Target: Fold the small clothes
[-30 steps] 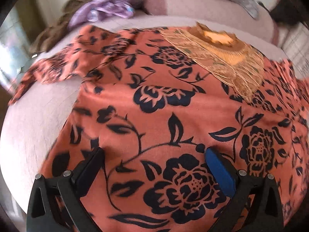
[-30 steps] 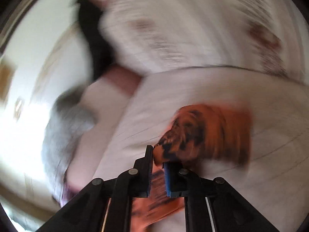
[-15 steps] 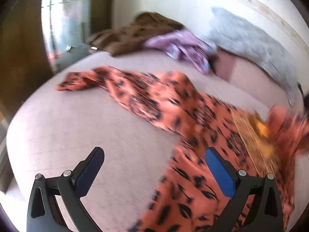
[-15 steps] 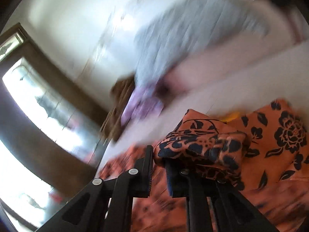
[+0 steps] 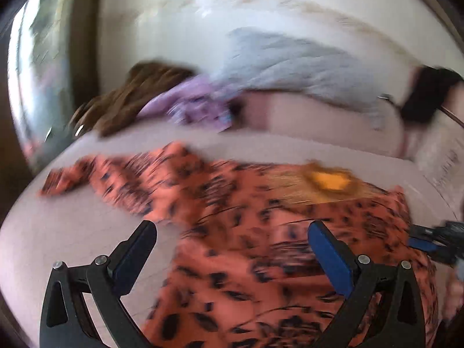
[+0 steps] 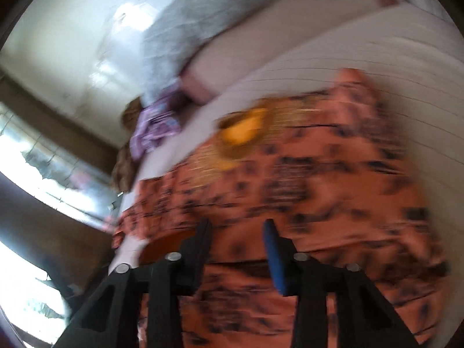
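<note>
An orange garment with a black flower print (image 5: 246, 232) lies spread on the pale bed (image 5: 72, 232); its gold embroidered neckline (image 5: 330, 181) points to the far side. My left gripper (image 5: 232, 249) is open and empty above the garment's near left part. The right gripper shows at the right edge of that view (image 5: 429, 240). In the right wrist view the garment (image 6: 319, 188) fills the middle, with the neckline (image 6: 243, 130) beyond. My right gripper (image 6: 237, 240) is open over the cloth and holds nothing. Both views are blurred by motion.
A purple garment (image 5: 197, 107) and a brown one (image 5: 124, 101) lie at the bed's far left. A grey blanket (image 5: 304, 63) drapes over a pink pillow (image 5: 319, 116). A window (image 6: 34, 174) is at the left.
My right gripper has opened and let go of the bunched orange sleeve it carried over the garment. The left gripper has swung and stays open.
</note>
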`<state>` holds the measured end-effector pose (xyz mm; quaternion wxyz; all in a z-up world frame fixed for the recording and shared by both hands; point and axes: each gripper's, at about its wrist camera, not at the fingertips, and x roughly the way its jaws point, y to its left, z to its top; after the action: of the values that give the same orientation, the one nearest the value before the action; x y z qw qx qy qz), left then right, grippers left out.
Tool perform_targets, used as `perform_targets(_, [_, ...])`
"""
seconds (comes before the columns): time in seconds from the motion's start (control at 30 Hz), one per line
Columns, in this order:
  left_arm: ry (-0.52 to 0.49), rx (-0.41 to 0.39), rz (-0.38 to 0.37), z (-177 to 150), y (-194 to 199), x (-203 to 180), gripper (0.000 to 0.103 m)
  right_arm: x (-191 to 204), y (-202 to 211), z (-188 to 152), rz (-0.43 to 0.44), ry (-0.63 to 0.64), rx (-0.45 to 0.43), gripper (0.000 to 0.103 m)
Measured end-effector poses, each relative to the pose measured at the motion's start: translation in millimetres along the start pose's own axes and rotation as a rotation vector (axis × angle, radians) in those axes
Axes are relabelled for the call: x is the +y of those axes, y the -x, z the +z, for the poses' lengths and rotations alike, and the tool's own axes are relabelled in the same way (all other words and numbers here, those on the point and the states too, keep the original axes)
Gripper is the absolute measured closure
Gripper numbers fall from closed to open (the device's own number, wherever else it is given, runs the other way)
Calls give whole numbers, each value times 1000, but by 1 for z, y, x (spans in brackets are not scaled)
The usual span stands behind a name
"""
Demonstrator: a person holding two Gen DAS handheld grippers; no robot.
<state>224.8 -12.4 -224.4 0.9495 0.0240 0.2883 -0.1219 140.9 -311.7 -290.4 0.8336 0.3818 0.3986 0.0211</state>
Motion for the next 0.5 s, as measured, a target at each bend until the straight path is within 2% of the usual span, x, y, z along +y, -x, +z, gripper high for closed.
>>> perform_targets(0.1, [-163, -5, 13, -9, -7, -34, 0, -42, 0, 7, -33, -71, -2, 65])
perform_targets(0.13, [-216, 3, 31, -13, -12, -45, 0, -60, -8, 5, -54, -115, 12, 73])
perform_targets(0.23, [-293, 9, 28, -21, -19, -63, 0, -91, -11, 4, 50, -165, -13, 88])
perform_targets(0.27, [-315, 11, 19, -22, -23, -69, 6, -98, -11, 3, 75, -173, -17, 91])
perform_targets(0.3, [-331, 15, 15, -22, -27, -73, 26, -103, -10, 2, 100, -184, -22, 92])
perform_targets(0.33, [-344, 24, 12, -22, -31, -76, 38, -108, -10, 2, 124, -193, -26, 92])
perform_targets(0.37, [-356, 61, 11, -20, -42, -78, 64, -108, -7, 2, 130, -183, -29, 92])
perform_targets(0.4, [-348, 87, 17, -20, -51, -77, 82, -106, -4, 2, 119, -162, -32, 92])
perform_targets(0.47, [-301, 116, 40, -13, -66, -65, 87, -97, -1, 0, 73, -95, -55, 92])
perform_targets(0.5, [-244, 115, 58, -6, -68, -52, 87, -91, -1, -1, 54, -66, -66, 92])
